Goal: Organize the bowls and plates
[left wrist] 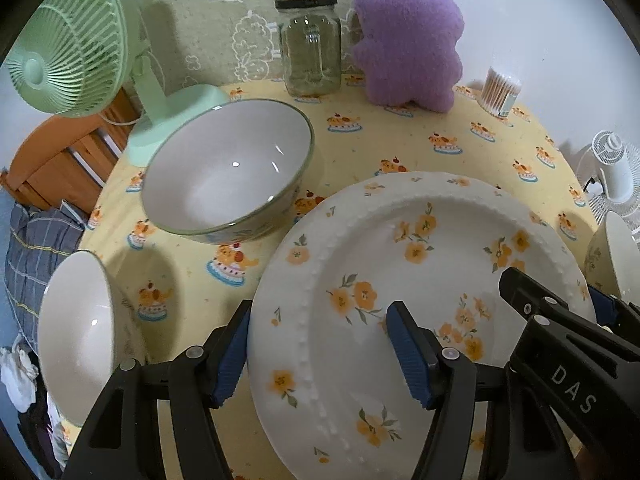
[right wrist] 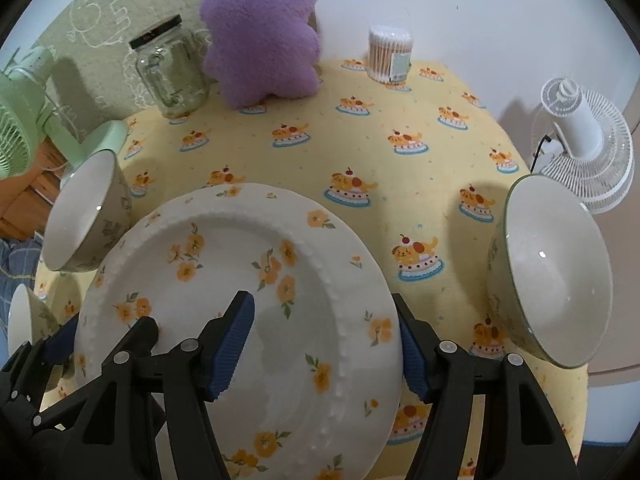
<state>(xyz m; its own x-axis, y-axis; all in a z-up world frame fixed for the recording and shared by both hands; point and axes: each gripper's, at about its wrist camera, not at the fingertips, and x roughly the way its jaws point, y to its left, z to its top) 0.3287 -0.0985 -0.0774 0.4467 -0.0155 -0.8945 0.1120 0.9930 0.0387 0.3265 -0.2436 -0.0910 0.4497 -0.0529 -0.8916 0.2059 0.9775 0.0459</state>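
the plate (left wrist: pixel 432 300) sits at the near middle of the counter (left wrist: pixel 400 144). the left claw (left wrist: pixel 320 354) straddles its left rim, one finger outside the edge and one over the plate's well; the right claw (right wrist: pixel 326 350) straddles the right rim the same way. a big bowl (left wrist: pixel 228 172) stands behind and left of the plate, a smaller bowl (left wrist: pixel 80 332) near the left counter edge, and another bowl (right wrist: pixel 556 276) to the right. along the back stand a fan (left wrist: pixel 80 44) at far left, then a jar (left wrist: pixel 312 48), a plush toy (left wrist: pixel 408 36) just right of it, and a swab tub (right wrist: pixel 390 54) further right. a second fan (right wrist: pixel 580 140) lies off the right edge.
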